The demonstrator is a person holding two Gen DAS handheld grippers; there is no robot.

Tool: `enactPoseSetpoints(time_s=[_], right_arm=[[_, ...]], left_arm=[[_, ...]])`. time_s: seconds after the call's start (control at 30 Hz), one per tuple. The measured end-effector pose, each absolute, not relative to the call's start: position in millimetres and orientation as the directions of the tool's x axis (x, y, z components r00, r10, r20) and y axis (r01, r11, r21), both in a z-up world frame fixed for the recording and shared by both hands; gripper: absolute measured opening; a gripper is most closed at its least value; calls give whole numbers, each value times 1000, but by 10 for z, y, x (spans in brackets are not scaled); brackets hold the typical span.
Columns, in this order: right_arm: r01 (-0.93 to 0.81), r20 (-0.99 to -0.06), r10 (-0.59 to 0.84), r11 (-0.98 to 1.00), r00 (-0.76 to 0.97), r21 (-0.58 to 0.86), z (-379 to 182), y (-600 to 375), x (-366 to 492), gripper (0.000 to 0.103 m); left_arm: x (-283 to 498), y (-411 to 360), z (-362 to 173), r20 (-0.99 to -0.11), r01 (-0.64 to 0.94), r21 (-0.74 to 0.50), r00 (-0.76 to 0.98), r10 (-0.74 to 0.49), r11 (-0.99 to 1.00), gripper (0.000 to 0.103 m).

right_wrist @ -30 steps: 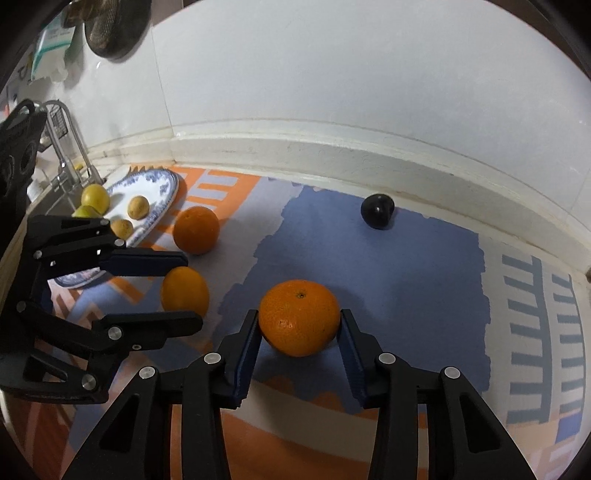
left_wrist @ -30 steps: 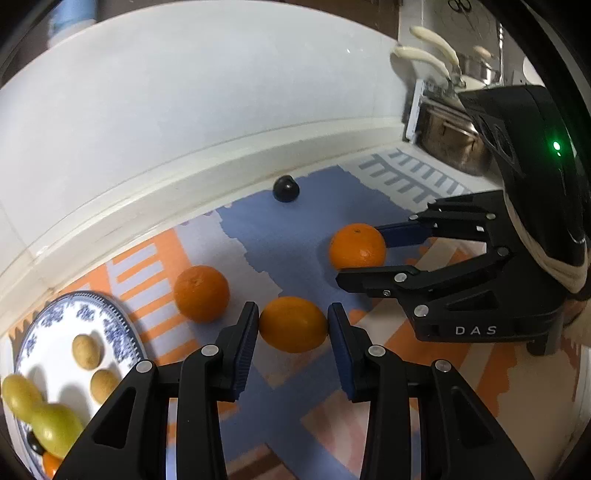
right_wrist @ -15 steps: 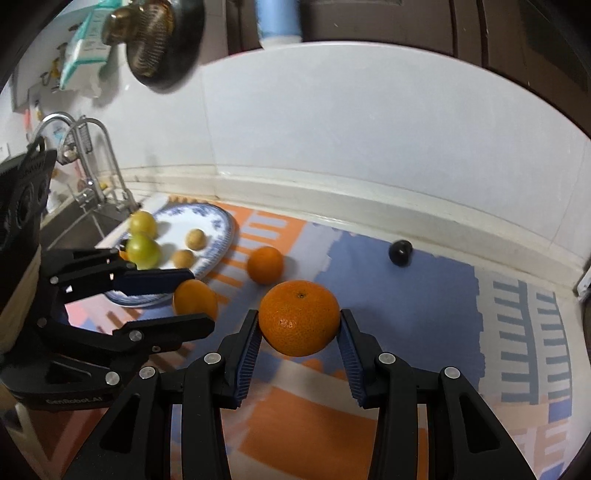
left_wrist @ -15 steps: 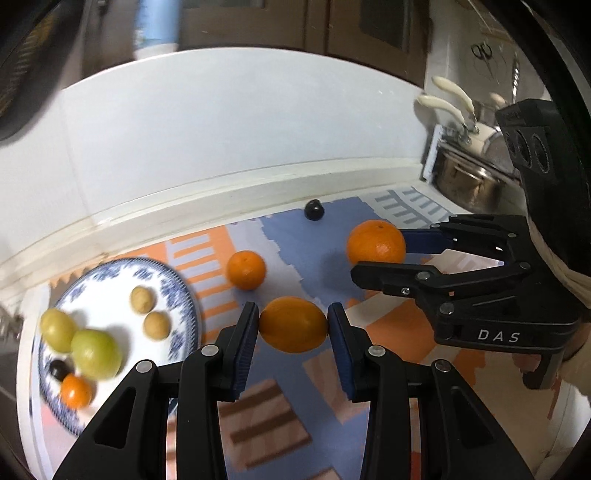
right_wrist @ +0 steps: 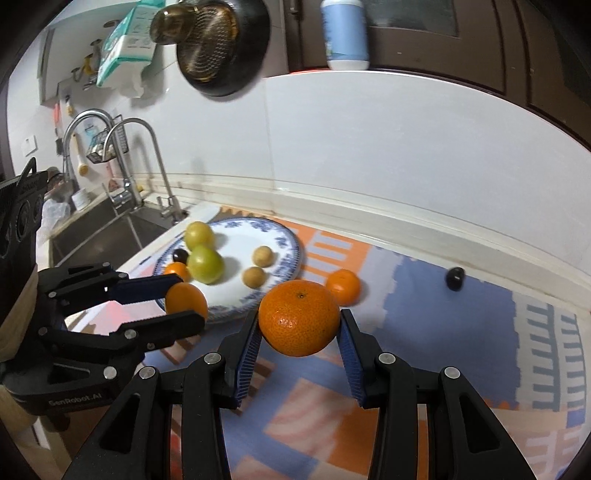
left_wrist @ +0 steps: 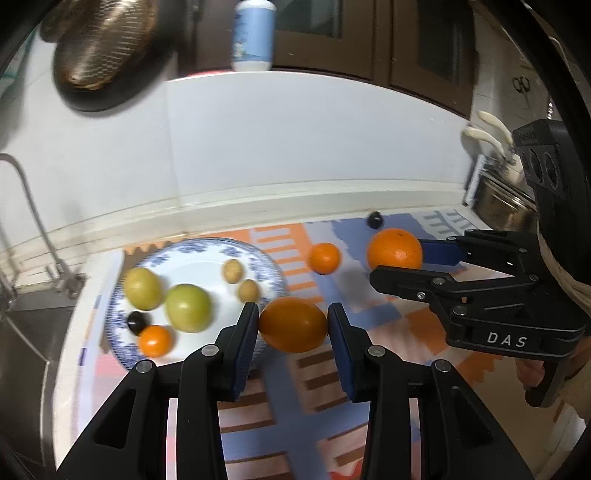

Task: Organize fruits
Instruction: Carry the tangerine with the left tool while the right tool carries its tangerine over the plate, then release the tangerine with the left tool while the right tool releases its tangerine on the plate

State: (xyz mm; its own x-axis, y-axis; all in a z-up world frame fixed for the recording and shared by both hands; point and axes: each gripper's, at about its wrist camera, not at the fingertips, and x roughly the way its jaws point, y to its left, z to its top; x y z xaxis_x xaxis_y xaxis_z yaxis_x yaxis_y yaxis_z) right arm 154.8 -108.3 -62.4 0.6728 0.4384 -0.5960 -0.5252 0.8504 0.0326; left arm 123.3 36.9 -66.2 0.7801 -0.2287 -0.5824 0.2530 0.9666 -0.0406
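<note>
The left gripper [left_wrist: 292, 325] is closed on a smooth oval orange [left_wrist: 293, 324], its blue pads pressed to both sides, and holds it in the air over the near right edge of the blue-and-white plate [left_wrist: 273, 273]. The right gripper [right_wrist: 300, 332] is likewise clamped on a larger, dimpled orange [right_wrist: 298, 322], lifted clear of the patterned mat [right_wrist: 461, 350] that covers the table, to the right of the plate.

On the plate lie two green-yellow fruits [left_wrist: 188, 308], two small tan fruits [left_wrist: 248, 290], a small dark fruit [left_wrist: 136, 322] and a small orange fruit [left_wrist: 155, 340]; the green ones and the dark and orange ones sit toward the plate's left half, the tan pair toward its right.

A third orange [left_wrist: 324, 257] rests on the mat just right of the plate, not touching it. Farther right of the plate, near the white wall's base, a small dark round fruit [right_wrist: 455, 277] sits alone on the blue patch of the mat.

Left of the plate is a steel sink [right_wrist: 110, 229] with curved taps [right_wrist: 147, 147]. Above the plate, a dark pan with a brass strainer [right_wrist: 210, 40] hangs on the wall, and a blue-and-white bottle [right_wrist: 345, 29] stands on the ledge.
</note>
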Motion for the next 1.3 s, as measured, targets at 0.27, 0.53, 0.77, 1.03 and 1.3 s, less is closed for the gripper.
enactPoseSetpoints(time_s=[0.27, 0.53, 0.77, 1.03, 1.3], right_arm=[[-565, -586, 478, 824, 654, 41, -546, -767, 1679, 43], [-573, -589, 482, 819, 648, 39, -508, -506, 1929, 43], [-573, -618, 483, 817, 621, 63, -580, -284, 2265, 43], [-549, -657, 463, 831, 595, 88, -721, -101, 2688, 43], [-568, -705, 436, 821, 560, 56, -868, 106, 2968, 43]], left_arm=[[1317, 666, -591, -561, 198, -24, 808, -178, 980, 38], [1634, 919, -548, -564, 170, -23, 811, -153, 985, 38], [2036, 1092, -564, -598, 177, -4, 788, -144, 984, 38], [2570, 1255, -750, -686, 194, -21, 711, -156, 981, 38], [2819, 1365, -914, -735, 166, -42, 663, -143, 985, 38]])
